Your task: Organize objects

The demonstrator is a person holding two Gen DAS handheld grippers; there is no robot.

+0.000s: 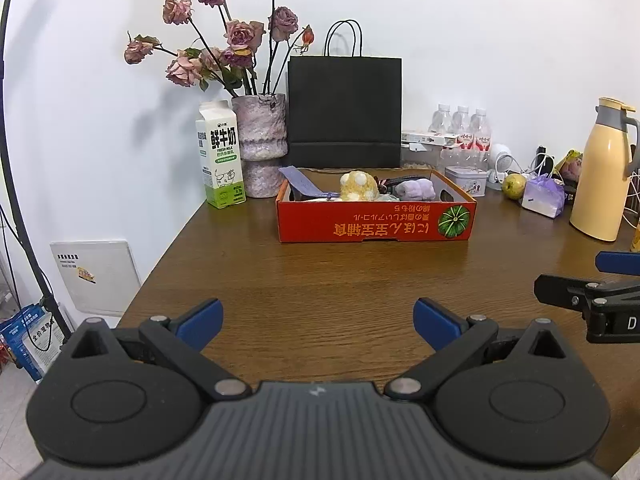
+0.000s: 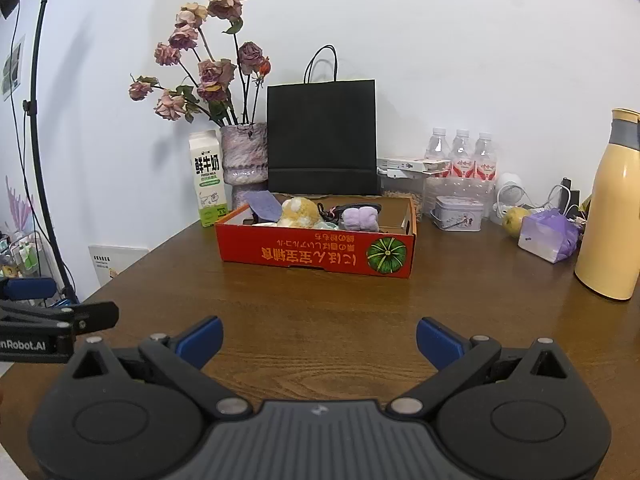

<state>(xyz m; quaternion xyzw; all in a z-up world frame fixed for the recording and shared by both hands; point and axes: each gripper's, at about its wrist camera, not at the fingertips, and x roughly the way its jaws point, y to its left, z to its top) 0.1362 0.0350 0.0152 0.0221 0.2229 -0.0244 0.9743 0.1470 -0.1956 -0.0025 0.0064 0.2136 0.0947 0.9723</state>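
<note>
Red box (image 1: 376, 224) beyond both gaping tools (image 1: 318, 322)

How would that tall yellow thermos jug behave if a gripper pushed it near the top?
The yellow thermos jug stands tall on a narrow base, so it would probably tip rather than slide. Its smooth, rounded body looks slippery for the fingers.

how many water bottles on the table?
3. The water bottles stand in a row against the back wall, right of the black paper bag, behind the white carton. More could be hidden behind the clutter there.
</note>
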